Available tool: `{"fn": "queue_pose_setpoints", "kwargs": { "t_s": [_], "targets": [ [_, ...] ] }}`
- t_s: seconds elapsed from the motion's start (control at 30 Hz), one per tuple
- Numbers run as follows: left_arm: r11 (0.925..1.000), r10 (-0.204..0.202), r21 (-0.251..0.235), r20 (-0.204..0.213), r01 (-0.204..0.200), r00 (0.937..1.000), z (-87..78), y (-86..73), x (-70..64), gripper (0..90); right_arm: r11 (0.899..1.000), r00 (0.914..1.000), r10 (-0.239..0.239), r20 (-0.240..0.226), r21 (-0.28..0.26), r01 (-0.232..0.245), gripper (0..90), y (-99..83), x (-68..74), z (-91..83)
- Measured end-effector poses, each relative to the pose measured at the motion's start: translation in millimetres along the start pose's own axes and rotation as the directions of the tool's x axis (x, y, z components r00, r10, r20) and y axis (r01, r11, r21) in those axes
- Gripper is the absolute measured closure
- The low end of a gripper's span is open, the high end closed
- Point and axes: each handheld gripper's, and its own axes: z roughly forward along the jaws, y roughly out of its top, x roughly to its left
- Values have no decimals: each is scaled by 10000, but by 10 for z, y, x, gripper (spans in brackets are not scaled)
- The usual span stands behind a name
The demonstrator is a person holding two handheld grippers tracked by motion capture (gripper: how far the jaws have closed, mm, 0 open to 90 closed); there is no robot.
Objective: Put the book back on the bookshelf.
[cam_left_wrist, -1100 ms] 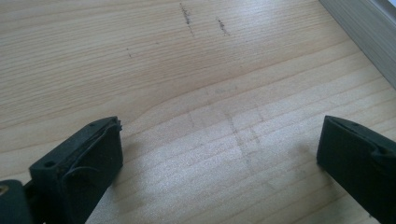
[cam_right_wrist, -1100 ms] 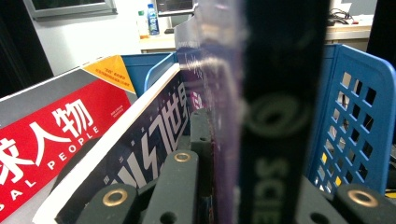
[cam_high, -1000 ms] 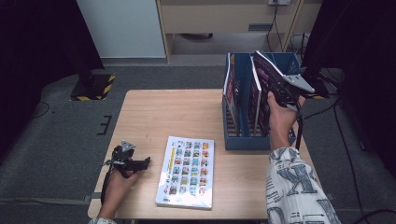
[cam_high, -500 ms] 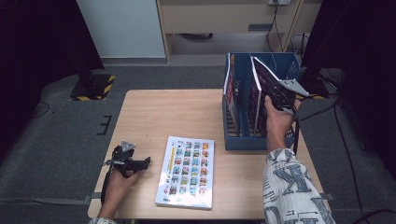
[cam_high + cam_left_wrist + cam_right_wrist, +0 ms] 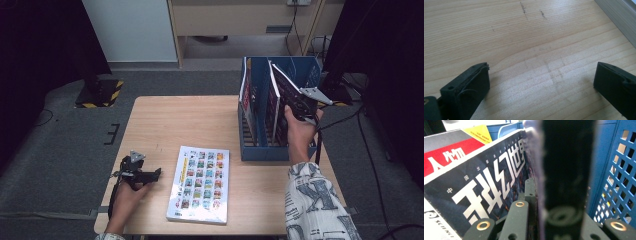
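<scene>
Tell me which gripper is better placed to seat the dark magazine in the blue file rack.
Right. The right gripper is shut on the dark magazine, tilted over the blue file rack. The left gripper rests open on the table, far off beside the sticker book.

The dark magazine (image 5: 486,187) cover bears large white Chinese characters and "SCIENCE" — the red magazine (image 5: 451,150) behind reads "人物".
</scene>
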Motion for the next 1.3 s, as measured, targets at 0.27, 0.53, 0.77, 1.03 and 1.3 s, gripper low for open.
{"fn": "queue_pose_setpoints", "kwargs": {
  "t_s": [0.27, 0.53, 0.77, 1.03, 1.3],
  "targets": [
    [10000, 1, 3, 0, -1, 10000, 0, 0, 0, 0, 9998, 9996, -214, -166, -29, 214, 809, 16, 25, -20],
    [10000, -1, 1, 1, 1, 10000, 0, 0, 0, 0, 9997, 9994, -232, -249, -82, 230, 802, 50, 25, -32],
    [10000, 2, 4, 0, -2, 10000, 0, 0, 0, 0, 9984, 9983, -565, 133, -66, 566, 835, 85, 19, -36],
    [10000, 5, 0, -6, -5, 10000, 0, 0, -1, 0, 9969, 9961, -699, 533, -334, 718, 837, 171, 33, -11],
    [10000, -9, -7, -27, 9, 10000, -1, -1, -6, 0, 9959, 9933, -755, 870, -431, 794, 836, 178, 68, 80]
  ]
}}
